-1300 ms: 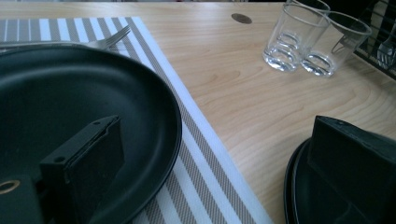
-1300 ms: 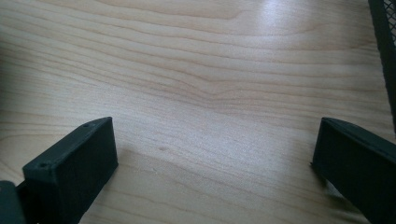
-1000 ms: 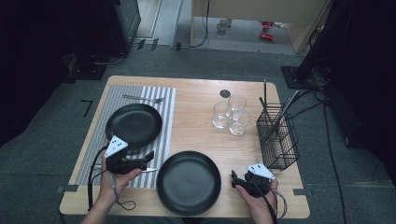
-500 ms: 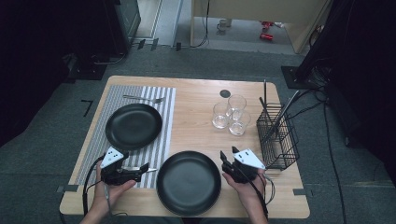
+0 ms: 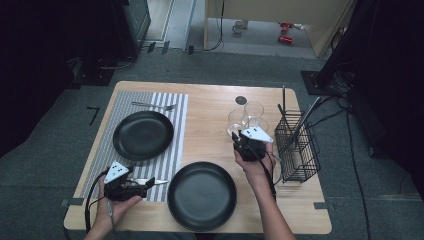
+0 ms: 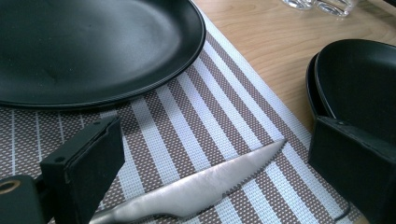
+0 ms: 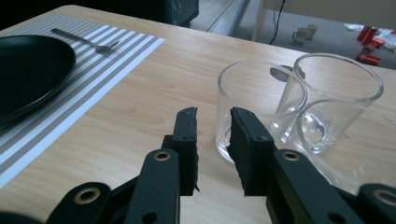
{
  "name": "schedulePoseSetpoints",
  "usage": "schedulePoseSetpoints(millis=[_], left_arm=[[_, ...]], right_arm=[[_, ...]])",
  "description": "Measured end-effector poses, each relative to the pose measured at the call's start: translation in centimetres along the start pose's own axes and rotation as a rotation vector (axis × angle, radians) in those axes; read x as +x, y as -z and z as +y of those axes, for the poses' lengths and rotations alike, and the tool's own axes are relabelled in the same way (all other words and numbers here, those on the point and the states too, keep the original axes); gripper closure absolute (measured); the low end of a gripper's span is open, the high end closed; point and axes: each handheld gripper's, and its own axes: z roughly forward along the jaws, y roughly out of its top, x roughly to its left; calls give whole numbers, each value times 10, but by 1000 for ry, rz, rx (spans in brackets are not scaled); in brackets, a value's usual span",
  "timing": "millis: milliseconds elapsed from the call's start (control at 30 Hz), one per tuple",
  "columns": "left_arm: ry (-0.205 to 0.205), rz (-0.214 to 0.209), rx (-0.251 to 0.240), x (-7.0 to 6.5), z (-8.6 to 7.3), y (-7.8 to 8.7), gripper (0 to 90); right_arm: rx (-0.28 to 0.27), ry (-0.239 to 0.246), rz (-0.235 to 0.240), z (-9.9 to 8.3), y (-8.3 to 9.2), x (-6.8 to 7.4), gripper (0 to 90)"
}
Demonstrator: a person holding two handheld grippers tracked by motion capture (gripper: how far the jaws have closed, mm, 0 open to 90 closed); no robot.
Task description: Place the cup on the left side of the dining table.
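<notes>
Knife [image 6: 196, 189] lies on the mat [image 6: 243, 116] between the left gripper [image 6: 210, 163]'s open jaws (unpressed), while the right gripper [image 7: 212, 140], just narrowing on nothing, nears 3 glasses [image 7: 261, 105].

left claw [image 5: 150, 183]: black body, grey three-cornered plate with white dots on top, black cable looping at 7 o'clock | right claw [image 5: 239, 141]: same black body and plate, cable along the forearm | jaws: flat black pads, brass-ringed screws | forearms bare
</notes>
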Motion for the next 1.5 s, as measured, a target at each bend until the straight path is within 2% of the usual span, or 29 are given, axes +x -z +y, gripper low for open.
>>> schedulePoseSetpoints(millis=[167,200,233,267,300,400,533,800,967,1067,1300,1500], left_arm=[[3,-2,4,0,0,0,39],[2,-2,10,1,-1,-1,39],[2,-2,10,1,-1,-1,39],[4,2,12,2,-2,-1,39],[4,2,12,2,-2,-1,40],[15,1,7,4,-2,1,40],[7,-3,11,3,-3,0,40],[1,-5,19,2,-5,-2,40],[-1,-5,24,2,-5,-2,40],[1,-5,22,2,-5,-2,40],[2,-5,13,3,-4,0,40],[-1,-7,12,3,-3,0,40]], right_arm=[[19,-19,-4,11,-14,-6,732],[25,-15,24,16,-21,-7,714],[25,-15,24,16,-21,-7,714],[35,1,3,20,-28,-5,729],[35,1,3,20,-28,-5,729],[59,13,-19,26,-42,-4,744],[83,30,-25,30,-54,-2,741],[125,20,-22,30,-70,-4,769],[136,16,-21,31,-72,-6,858],[135,13,-11,31,-72,-7,867],[139,39,28,29,-67,-3,895],[138,31,65,26,-62,0,895]])
